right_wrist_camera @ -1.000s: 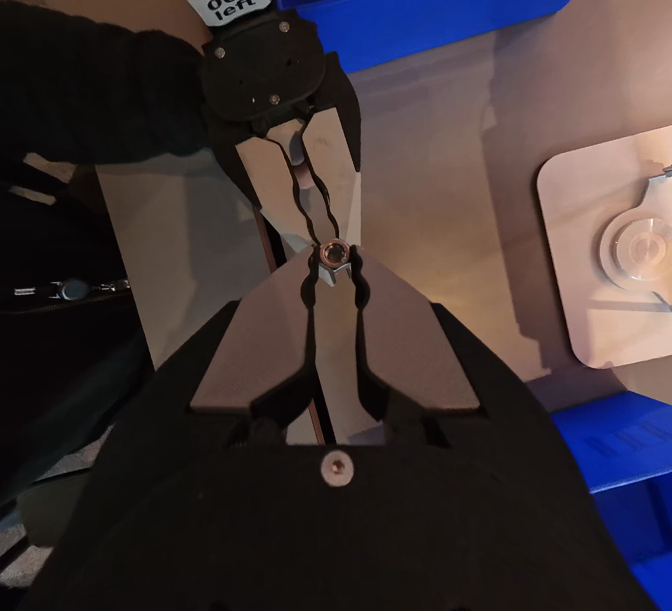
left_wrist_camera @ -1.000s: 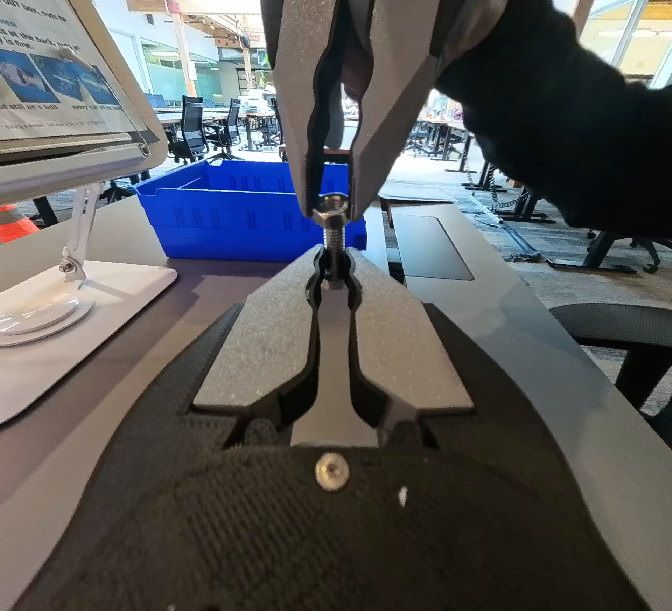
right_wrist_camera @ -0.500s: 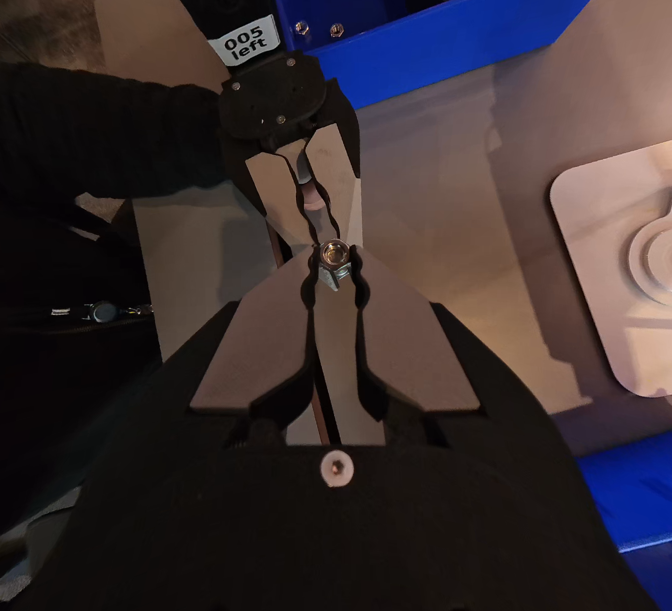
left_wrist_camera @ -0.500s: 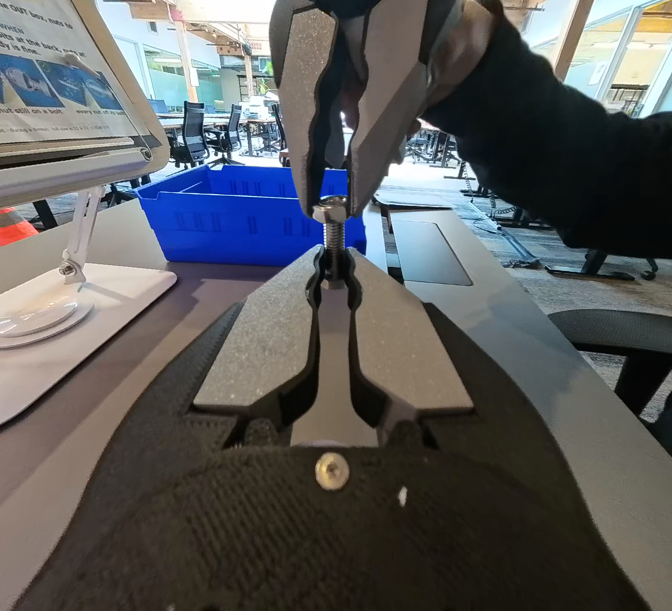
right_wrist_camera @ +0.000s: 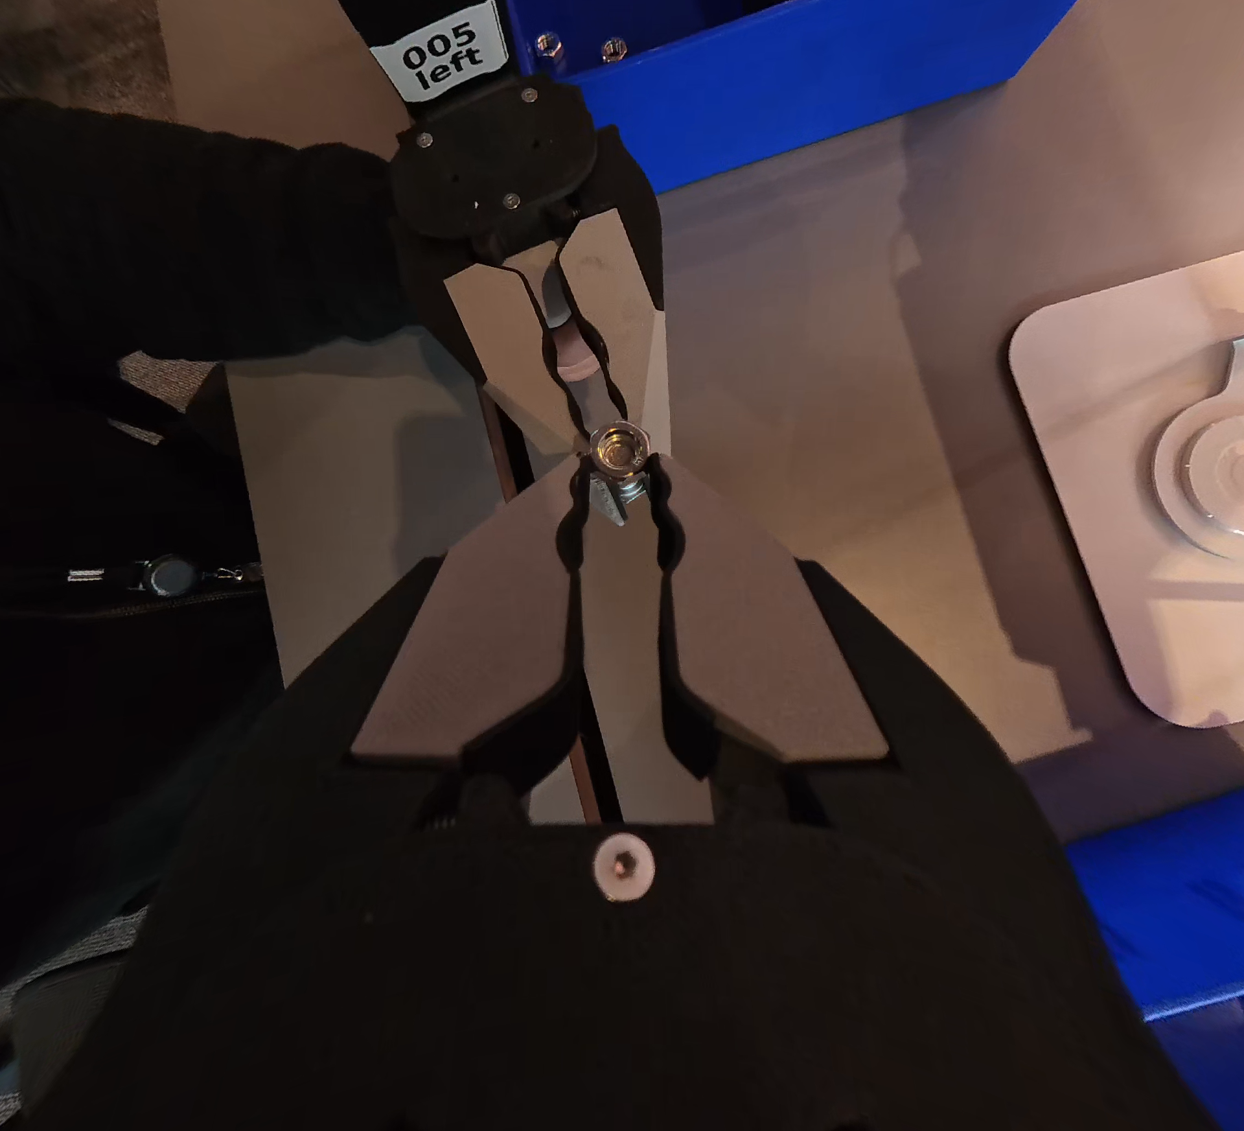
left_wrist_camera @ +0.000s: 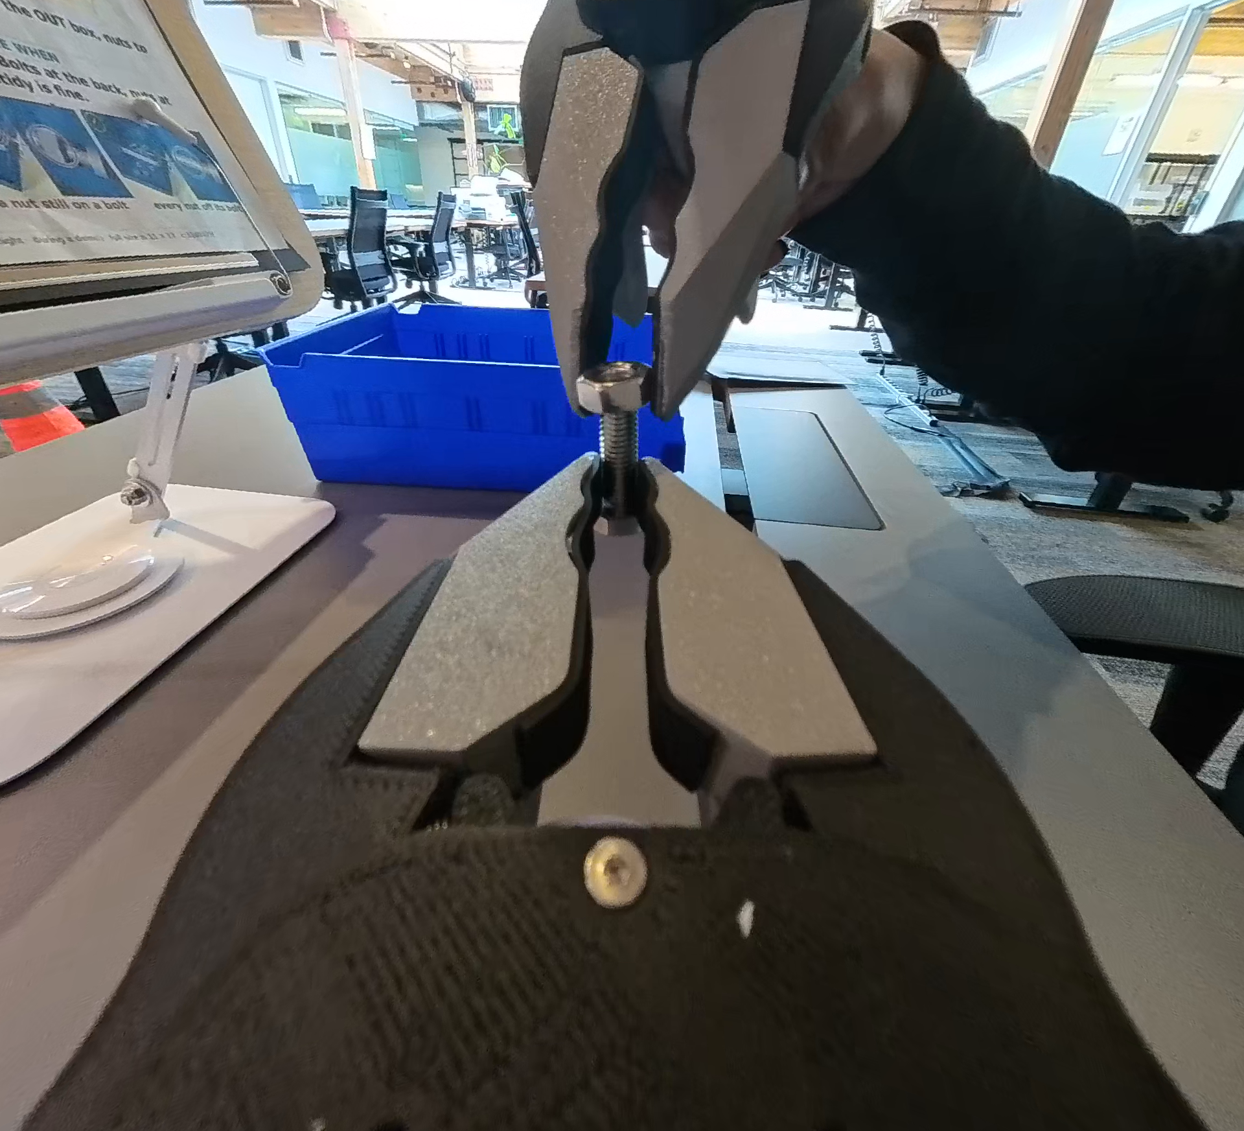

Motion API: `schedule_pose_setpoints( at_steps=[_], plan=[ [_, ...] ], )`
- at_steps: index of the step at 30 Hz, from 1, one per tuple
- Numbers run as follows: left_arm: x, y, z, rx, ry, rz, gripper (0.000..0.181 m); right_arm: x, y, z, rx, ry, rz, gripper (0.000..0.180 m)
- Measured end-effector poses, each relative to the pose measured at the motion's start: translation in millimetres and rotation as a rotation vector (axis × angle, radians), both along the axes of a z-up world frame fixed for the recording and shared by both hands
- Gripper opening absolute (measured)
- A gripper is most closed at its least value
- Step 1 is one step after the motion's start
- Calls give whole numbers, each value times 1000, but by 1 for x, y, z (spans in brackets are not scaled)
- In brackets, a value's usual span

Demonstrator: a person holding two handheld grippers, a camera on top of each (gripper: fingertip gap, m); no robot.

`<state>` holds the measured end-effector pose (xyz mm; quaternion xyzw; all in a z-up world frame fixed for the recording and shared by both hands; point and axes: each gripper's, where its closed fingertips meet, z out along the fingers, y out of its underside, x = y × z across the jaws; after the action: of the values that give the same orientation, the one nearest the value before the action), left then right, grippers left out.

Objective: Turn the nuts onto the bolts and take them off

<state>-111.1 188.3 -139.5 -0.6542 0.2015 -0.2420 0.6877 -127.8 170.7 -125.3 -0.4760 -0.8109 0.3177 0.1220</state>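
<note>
Pinching bolt (left_wrist_camera: 618,459) upright by head: left tool (left_wrist_camera: 619,496). Clamping nut (left_wrist_camera: 611,390) at top, coaxial, from above: right tool (left_wrist_camera: 616,398).

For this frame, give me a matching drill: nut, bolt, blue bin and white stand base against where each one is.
Things:
1. nut
2. bolt
3. blue bin
4. white stand base

Places:
A. lower end clamped by the left gripper
B. flat, off to the left in the left wrist view
C. behind both grippers
D. clamped by the right gripper at the top of the thread

Pairs: 1-D, 2-A, 3-C, 4-B
</note>
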Motion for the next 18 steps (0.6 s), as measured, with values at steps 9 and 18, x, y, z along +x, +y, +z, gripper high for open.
schedule_pose_setpoints(
  at_steps=[9, 18],
  plan=[
    [-3, 2, -3, -1, 28, 31, 6, 8, 13, 13, -30, 84, -41, 19],
    [5, 1, -7, -8, 57, 1, 6, 11, 14, 16, -71, 251, -1, 19]
  ],
)
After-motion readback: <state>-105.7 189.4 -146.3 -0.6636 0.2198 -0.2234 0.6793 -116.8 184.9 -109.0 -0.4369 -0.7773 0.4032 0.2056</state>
